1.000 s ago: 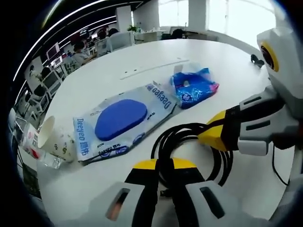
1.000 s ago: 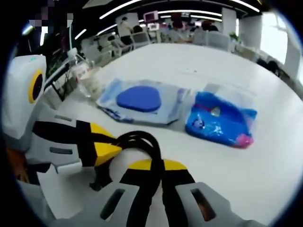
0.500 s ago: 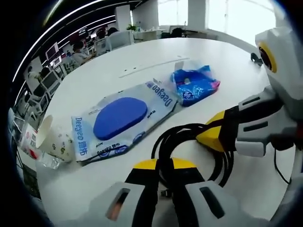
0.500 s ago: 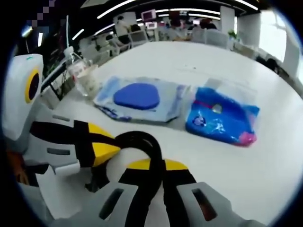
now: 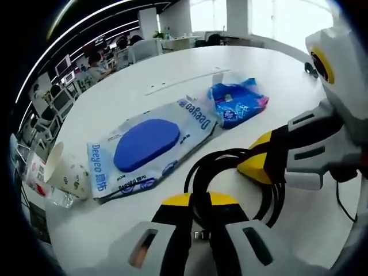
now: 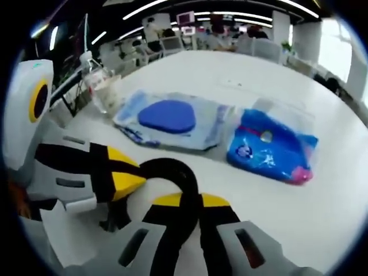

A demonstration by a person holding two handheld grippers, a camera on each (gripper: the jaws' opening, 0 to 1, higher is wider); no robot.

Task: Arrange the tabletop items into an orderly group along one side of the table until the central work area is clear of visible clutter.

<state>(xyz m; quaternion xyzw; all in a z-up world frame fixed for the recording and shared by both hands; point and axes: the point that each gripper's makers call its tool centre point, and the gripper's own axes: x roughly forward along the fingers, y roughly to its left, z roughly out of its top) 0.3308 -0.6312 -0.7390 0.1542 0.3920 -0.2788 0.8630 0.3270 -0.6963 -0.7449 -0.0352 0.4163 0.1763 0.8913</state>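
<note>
both clamped on the black cable: left gripper and right gripper closed on opposite sides of the coil, likely to shift it together. near wipes pack, blue bag and cup.

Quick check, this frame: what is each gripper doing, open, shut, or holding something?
Left gripper: shut on the black cable coil.
Right gripper: shut on the same black cable coil.

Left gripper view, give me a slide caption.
Both claws grip a coiled black cable beside a wet-wipes pack on the white table.
</note>
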